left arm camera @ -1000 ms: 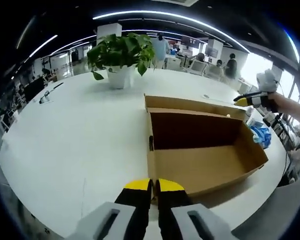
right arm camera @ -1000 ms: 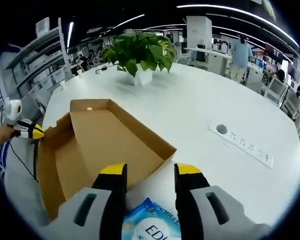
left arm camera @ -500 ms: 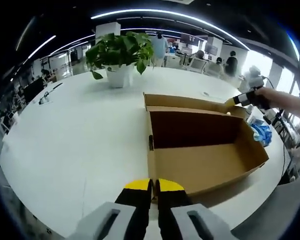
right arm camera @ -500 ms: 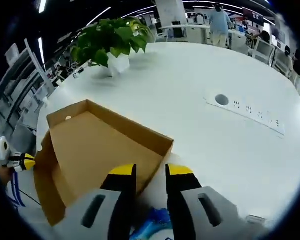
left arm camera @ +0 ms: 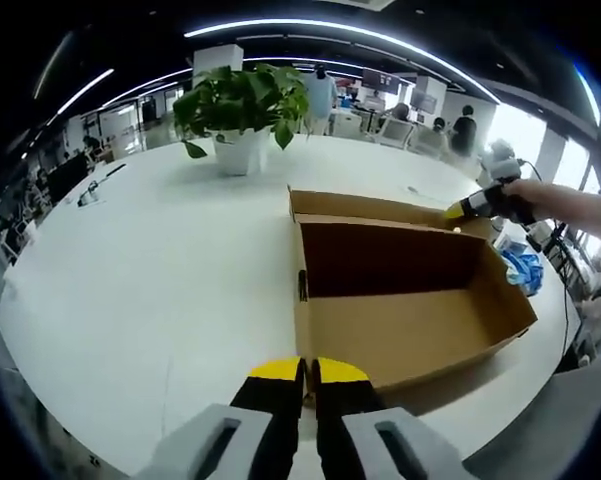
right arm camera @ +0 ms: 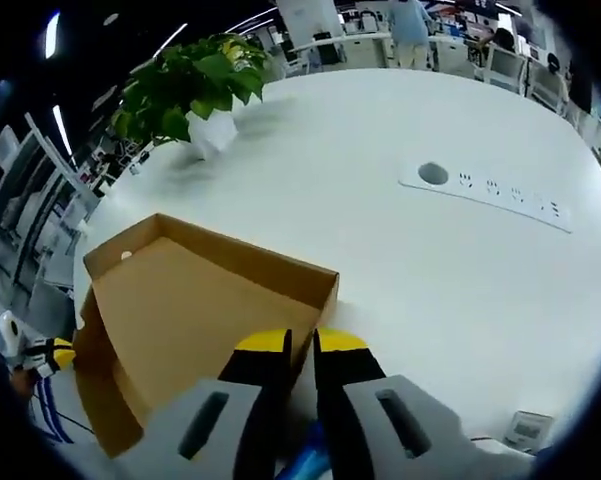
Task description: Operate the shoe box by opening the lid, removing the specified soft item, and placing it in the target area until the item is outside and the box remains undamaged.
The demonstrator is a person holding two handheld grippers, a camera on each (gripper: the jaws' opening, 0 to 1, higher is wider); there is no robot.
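By box point(right arm camera: 195, 300) – both grippers prob. closed.

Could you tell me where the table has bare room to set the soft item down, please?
The widest free patch lies between the potted plant, the open shoe box and the table's near edge. Another runs between the box and the socket strip. It is crowded at the box's far corner, around the blue packet and the right tool.

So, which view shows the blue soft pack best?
The left gripper view shows it best: the blue pack lies on the white table, outside the cardboard box, beyond its far end. In the right gripper view just a blue sliver peeks from under the right tool.
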